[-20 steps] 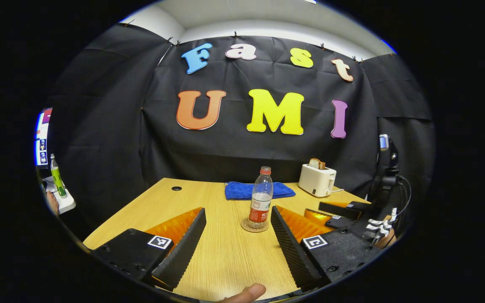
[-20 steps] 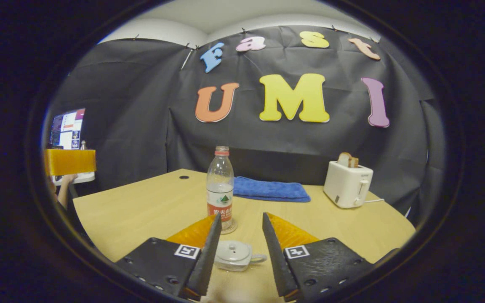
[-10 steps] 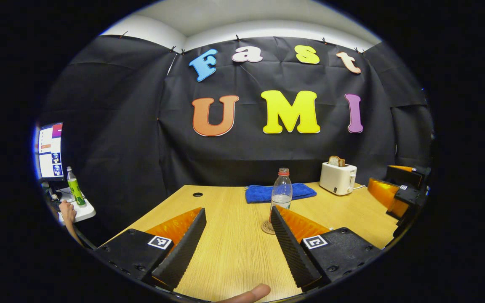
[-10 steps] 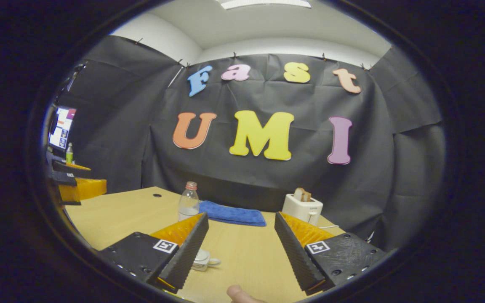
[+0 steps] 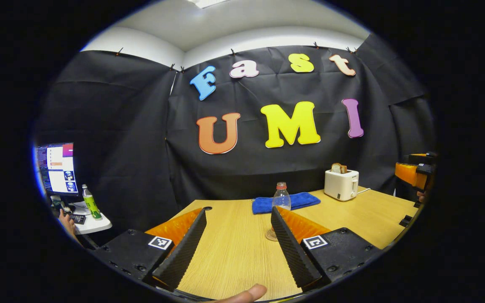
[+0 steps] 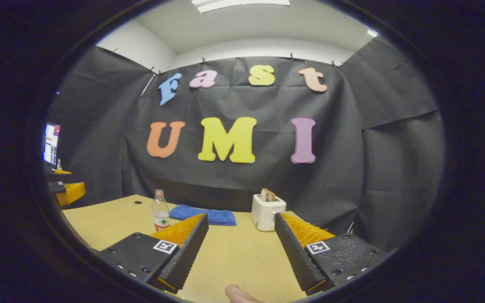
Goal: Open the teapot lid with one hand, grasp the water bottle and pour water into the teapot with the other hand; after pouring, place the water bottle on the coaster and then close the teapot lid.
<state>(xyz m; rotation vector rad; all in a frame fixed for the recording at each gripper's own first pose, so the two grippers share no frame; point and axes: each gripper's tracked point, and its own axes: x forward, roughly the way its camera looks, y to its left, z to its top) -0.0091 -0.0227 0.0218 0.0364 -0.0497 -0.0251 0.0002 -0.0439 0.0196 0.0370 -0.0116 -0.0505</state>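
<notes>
Each hand-held gripper (image 5: 237, 248) carries black screw-fastened finger mounts, square black-and-white markers and ridged, sawtooth-faced fingers (image 6: 183, 256).

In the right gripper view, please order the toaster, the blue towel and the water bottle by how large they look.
1. Blue towel, widest, though partly hidden behind a finger.
2. Toaster and water bottle: too alike to rank; the bottle stands nearer, so unsure.

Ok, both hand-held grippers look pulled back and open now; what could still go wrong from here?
1. The water bottle stands tall and narrow on its coaster, right behind a finger of the left hand-held gripper; a sideways swing might tip it.
2. The blue towel lies just behind the bottle; spilled water would probably soak it.
3. The toaster sits close ahead of the right hand-held gripper; a forward push could bump it.
</notes>
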